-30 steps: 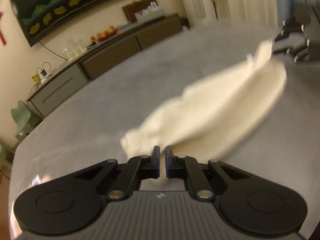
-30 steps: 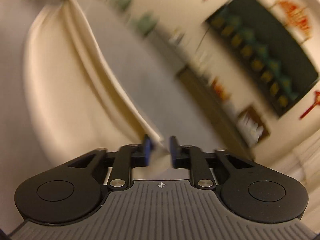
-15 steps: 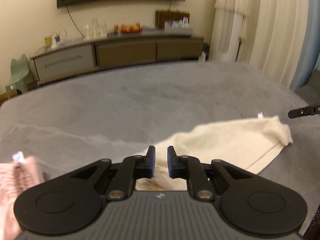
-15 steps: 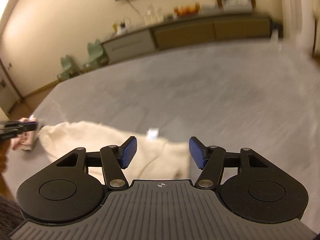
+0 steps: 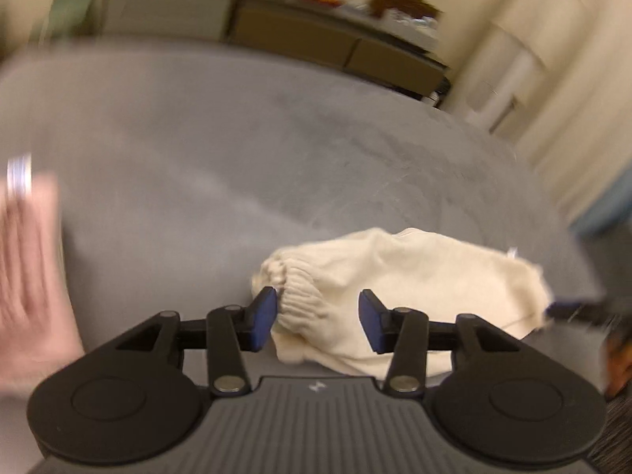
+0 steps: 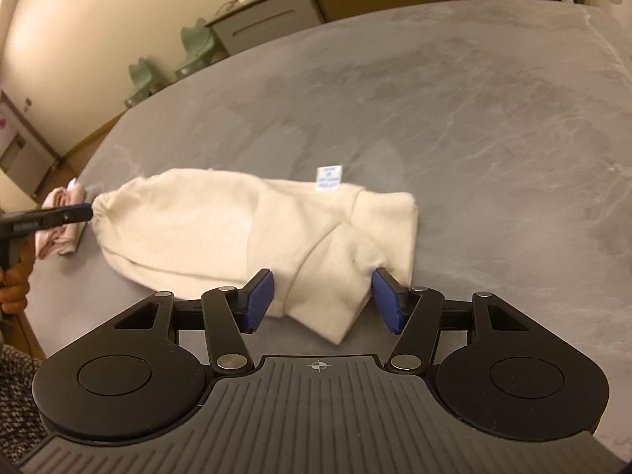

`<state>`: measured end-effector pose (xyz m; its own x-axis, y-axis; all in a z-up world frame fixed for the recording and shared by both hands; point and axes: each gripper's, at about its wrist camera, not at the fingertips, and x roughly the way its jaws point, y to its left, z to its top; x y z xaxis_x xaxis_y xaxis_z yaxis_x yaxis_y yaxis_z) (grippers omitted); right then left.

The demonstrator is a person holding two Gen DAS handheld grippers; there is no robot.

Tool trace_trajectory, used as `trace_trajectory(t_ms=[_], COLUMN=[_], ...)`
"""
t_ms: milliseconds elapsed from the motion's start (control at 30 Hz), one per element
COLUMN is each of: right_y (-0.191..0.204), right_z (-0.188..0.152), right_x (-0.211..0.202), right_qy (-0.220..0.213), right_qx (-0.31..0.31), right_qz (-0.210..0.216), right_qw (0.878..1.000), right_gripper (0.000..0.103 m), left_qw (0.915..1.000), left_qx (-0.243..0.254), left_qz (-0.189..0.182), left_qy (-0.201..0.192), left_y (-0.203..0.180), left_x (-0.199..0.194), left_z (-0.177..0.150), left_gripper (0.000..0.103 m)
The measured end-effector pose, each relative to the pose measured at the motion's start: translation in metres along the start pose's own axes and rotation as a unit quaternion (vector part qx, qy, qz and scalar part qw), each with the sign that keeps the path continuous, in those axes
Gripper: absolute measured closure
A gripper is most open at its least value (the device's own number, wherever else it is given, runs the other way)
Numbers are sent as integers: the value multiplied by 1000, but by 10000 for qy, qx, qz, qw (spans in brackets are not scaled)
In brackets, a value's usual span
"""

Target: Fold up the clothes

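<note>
Cream garment [image 6: 252, 229]: flat on grey bed [image 6: 454, 98], centre frame, folded to a long narrow strip; further folding probably left. Right gripper [image 6: 322, 300]: open, astride near end. Left gripper [image 5: 316, 318]: open at ribbed cuff. Pink garment [image 6: 59, 221]: folded, far left.

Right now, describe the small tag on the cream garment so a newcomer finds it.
On the grey table lies a folded cream garment. On its far edge stands a small white label with blue print, the only printed thing on it.
</note>
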<state>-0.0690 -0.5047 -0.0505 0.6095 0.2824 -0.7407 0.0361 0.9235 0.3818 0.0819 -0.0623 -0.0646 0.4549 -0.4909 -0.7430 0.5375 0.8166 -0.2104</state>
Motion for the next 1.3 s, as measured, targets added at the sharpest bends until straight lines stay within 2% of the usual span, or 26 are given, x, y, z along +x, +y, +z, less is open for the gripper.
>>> trace_trajectory(t_ms=[33, 100, 233, 367, 400, 433, 467, 500, 533, 600, 667, 700, 833, 933, 1033, 1167, 1233, 1300], right_y=[1, 3, 2, 3, 4, 5, 6, 9, 11, 12, 6, 1, -13, -13, -8, 0, -2, -2], right_z=[1, 1, 0, 2, 3, 4, 4, 5, 6, 11, 15, 17, 20, 23, 25, 23, 21, 19], right_x=[1, 2, 0, 3, 5, 6, 7, 7, 2, -18, -45, -50, -29, -12, -6, -21, -10, -3], right_qy=[-12, -44, -89, -84, -78, -73, -97, -151, -303, -803, -1344, -1431, -959, -641, -630, -1025, -745, -593], right_qx=[-14, 20, 90, 166, 164, 163, 124, 43, -39, -133, -60, -7, 129, -5, -192, -398, -452, -575], right_qz=[31, 65, 70, 114, 128, 143, 119, 67, 39, 148, 434, 384, -74, -410, -719, -352, -785, -1164], right_qw=[10000, 10000, 9999, 9998, 9998, 9997, 9998, 9999, 9995, 9966, 9900, 9890, 9953, 9971, 9952, 9933, 9931, 9898], right_gripper=[58, 62, 62, 62, 62, 65, 73, 94, 99, 100, 101, 101, 101, 101, 101, 101, 101, 101], left_qw=[9998, 9983, 9905, 9767, 9731, 9752, 9771, 9788, 9801, 9808, 9810, 9810, 9833, 9862, 9871, 9908, 9919, 9923], left_qx=[-181, -542, -1261, -1972, -2120, -2066, -2012, -1957, -1899, -1810, -1762, -1791, -1691, -1533, -1494, -1246, -1186, -1208], left_qz=[-74, -223, -518, -811, -862, -764, -665, -579, -581, -691, -736, -699, -624, -528, -469, -304, -255, -272], left_qy=[22, 66, 153, 239, 255, 234, 213, 178, 43, -229, -350, -258, 240, 335, 338, 427, 373, 58], left_y=[4, 12, 28, 43, 46, 43, 39, 36, 32, 29, 33, 38, 41, 38, 39, 34, 31, 30], left_x=[0, 1, 2, 3, 4, 7, 11, 13, 7, -9, -21, -18, 0, 3, 3, 5, 3, -7], left_z=[0, -1, -2, -2, -2, -2, -1, 0, 1, 1, 0, -2, -14, -18, -18, -21, -21, -15], left_gripper=[58, 58, 57, 57, 60, 69, 93, 97, 98, 99, 99, 99, 99, 99, 99, 99, 99, 99])
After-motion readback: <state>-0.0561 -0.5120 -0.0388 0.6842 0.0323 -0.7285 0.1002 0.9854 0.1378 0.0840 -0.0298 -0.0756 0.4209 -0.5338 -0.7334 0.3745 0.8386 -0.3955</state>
